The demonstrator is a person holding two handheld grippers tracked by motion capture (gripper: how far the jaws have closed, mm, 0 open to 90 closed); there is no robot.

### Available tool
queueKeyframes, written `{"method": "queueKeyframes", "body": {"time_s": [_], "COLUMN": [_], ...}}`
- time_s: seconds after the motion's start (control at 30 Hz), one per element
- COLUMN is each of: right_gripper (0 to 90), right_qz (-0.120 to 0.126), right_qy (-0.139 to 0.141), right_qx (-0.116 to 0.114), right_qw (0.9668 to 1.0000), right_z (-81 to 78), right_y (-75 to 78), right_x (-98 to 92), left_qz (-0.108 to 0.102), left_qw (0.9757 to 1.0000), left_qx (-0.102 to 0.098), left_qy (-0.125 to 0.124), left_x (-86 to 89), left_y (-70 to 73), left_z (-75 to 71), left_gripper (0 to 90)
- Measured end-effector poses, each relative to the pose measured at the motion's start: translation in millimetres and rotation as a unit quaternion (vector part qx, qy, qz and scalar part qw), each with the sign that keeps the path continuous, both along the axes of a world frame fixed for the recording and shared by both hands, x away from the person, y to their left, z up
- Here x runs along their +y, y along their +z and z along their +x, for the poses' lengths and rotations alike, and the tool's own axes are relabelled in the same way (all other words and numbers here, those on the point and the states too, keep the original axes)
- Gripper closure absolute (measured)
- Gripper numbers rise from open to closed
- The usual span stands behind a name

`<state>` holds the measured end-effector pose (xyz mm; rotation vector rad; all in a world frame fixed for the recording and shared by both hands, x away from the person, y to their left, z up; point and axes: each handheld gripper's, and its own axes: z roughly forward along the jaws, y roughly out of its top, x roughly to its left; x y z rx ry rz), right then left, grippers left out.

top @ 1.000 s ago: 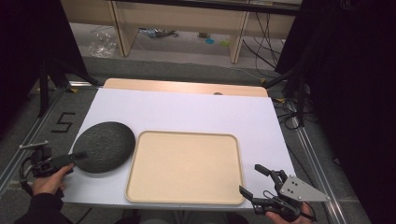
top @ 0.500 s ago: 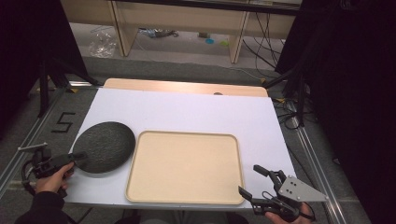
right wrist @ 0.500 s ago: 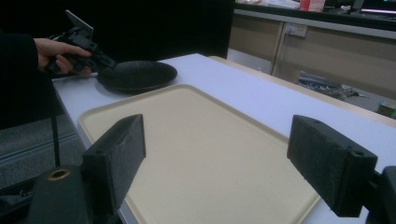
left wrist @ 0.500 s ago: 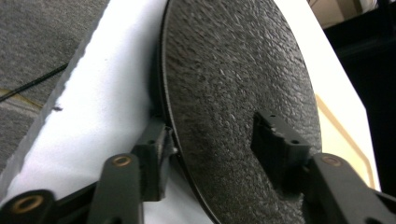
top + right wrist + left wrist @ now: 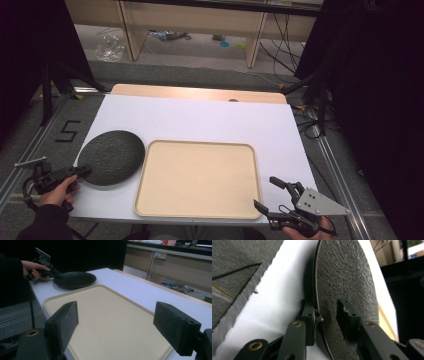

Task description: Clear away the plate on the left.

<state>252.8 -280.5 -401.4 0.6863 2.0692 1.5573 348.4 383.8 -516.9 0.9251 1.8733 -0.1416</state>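
Jaws on my left gripper [image 5: 80, 172] have just been closing over the rim of the black plate [image 5: 112, 157], which sits unmoved left of the beige tray [image 5: 197, 180]; pad contact is unclear. Right gripper [image 5: 272, 196] idles wide. White table cover [image 5: 200, 117], dark room.

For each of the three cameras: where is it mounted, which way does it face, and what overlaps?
High view: above the table's near side, facing forward and down; left gripper, right gripper.
Left gripper view: on that gripper, jaws astride the black plate rim.
Right gripper view: on the open gripper, facing across the tray.
Shared: plate, tray, white table.
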Motion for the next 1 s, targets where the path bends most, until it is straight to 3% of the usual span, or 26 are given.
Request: {"method": "queueKeyframes", "body": {"time_s": [0.2,0.37,0.47,0.53,0.63,0.67,0.7,0.77,0.83,1.0], "right_gripper": [21.3,21.4,21.5,21.5,21.5,21.6,21.6,21.8,21.8,21.9], "right_qz": [-0.002,-0.003,-0.008,-0.008,-0.008,-0.003,-0.004,-0.003,-0.006,-0.007], "right_qy": [0.005,0.006,0.004,0.005,0.004,0.002,0.006,0.008,0.008,0.007], "right_qx": [0.000,0.002,0.004,0.004,0.005,0.002,0.003,0.006,0.009,0.009], "right_qw": [1.0000,1.0000,0.9999,1.0000,0.9999,1.0000,1.0000,0.9999,0.9999,0.9999], "right_z": [0.9,0.9,0.2,0.2,0.1,0.2,0.6,-0.1,-0.6,-0.5], "right_y": [0.1,0.1,0.0,0.2,-0.2,-0.5,-0.2,0.0,0.3,0.2], "right_x": [0.9,1.0,0.7,0.8,0.4,0.8,0.7,1.2,0.6,0.7], "left_qz": [-0.013,-0.042,-0.059,-0.080,-0.072,-0.060,-0.070,-0.069,-0.063,-0.069], "left_qw": [0.9999,0.9990,0.9979,0.9959,0.9962,0.9973,0.9963,0.9961,0.9966,0.9958], "left_qx": [0.001,-0.006,-0.015,-0.033,-0.040,-0.028,-0.043,-0.046,-0.036,-0.040], "left_qy": [0.007,0.016,0.021,0.028,0.028,0.031,0.028,0.032,0.040,0.044], "left_x": [1.8,4.7,6.6,7.3,5.8,5.1,5.5,4.9,4.3,4.2], "left_y": [-3.3,-7.9,-9.7,-8.2,-4.1,-1.8,-2.7,-2.7,-2.5,-3.4], "left_z": [-0.5,-2.7,-4.6,-5.7,-5.9,-5.9,-5.7,-5.8,-6.4,-7.1], "left_gripper": [76.2,79.4,81.4,84.6,85.9,86.1,86.1,86.2,86.3,86.5]}}
